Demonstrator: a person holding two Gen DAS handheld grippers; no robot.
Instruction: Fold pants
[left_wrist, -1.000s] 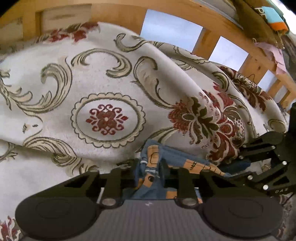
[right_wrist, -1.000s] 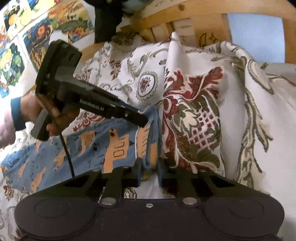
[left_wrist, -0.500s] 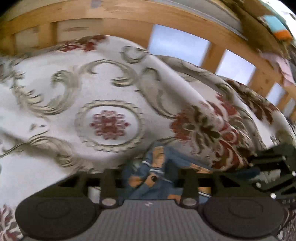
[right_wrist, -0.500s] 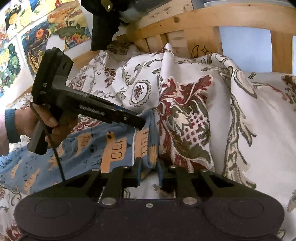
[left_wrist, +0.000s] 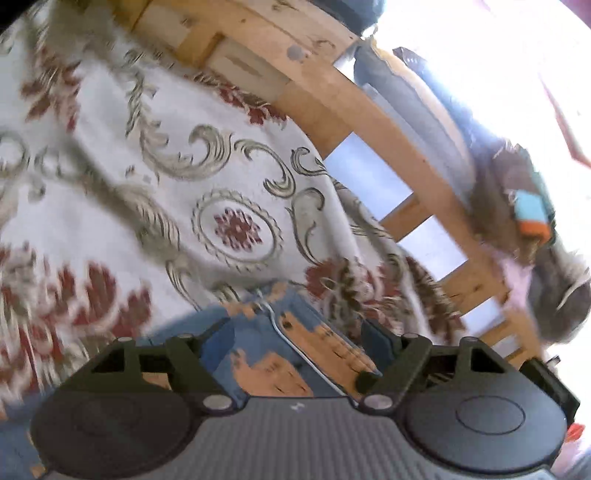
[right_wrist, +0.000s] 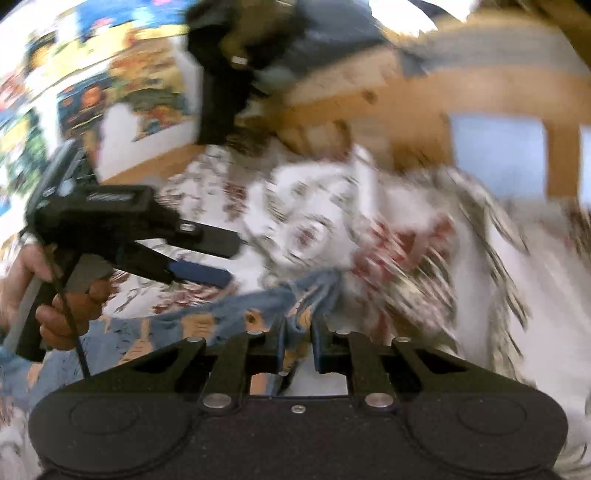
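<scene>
- The pants (right_wrist: 207, 325), blue with orange patches, lie on the bedspread (left_wrist: 110, 206), a white cloth with red flowers and grey scrolls.
- The right tongs (right_wrist: 298, 341) are pressed together, pinching an edge of the pants; the cloth bunches up from between the fingers and runs off to the left.
- The left tongs (right_wrist: 225, 258) stand spread in the right wrist view, one finger above the other, apart from the pants and over the bedspread.
- In the left wrist view the pants (left_wrist: 280, 354) lie between and below the wide-set fingers (left_wrist: 192, 354); they do not grip the cloth.
- A hand (right_wrist: 62, 306) holds the left tool's handle at the left edge, with a black cable hanging from it.
- Behind the bedspread runs a wooden bed frame (left_wrist: 332, 92) with slats.
- Bright pictures (right_wrist: 110, 77) hang on the wall at the upper left.
- Both views are blurred, the right one badly.
</scene>
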